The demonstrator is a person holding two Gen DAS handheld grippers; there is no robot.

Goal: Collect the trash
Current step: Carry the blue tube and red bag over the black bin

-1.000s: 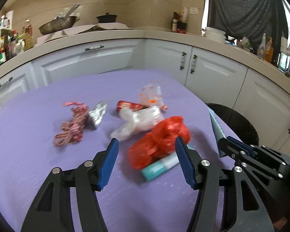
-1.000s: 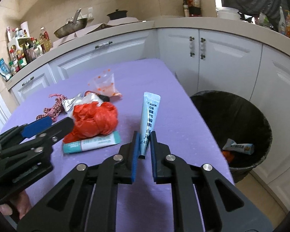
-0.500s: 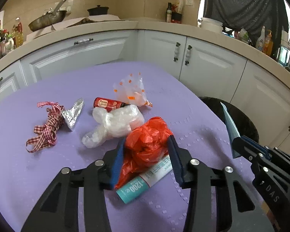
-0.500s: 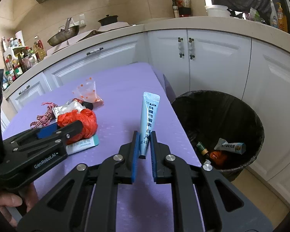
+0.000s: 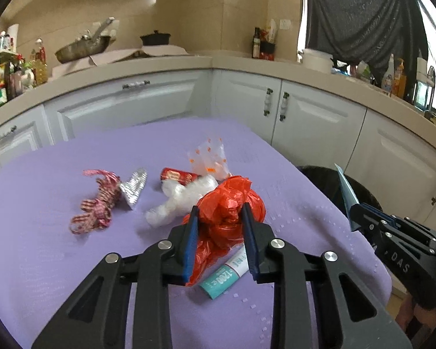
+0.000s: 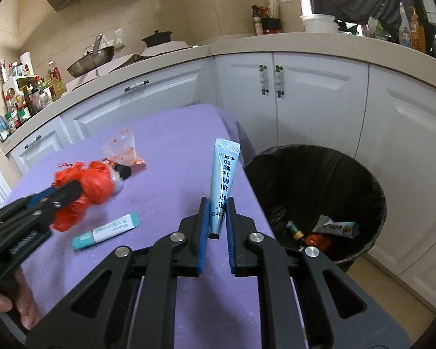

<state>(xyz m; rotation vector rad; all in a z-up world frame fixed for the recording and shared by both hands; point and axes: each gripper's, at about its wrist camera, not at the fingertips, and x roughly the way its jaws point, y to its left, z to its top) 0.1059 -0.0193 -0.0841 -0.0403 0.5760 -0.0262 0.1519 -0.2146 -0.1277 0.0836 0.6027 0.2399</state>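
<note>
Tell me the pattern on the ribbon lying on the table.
The ribbon is red-and-white checked, gingham style. It shows best in the left wrist view.

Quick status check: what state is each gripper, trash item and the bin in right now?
left gripper: jaws just closing around red plastic bag
right gripper: shut on pale blue tube, upright
teal-capped tube: lying flat on table
trash bin: open, partly filled
</note>
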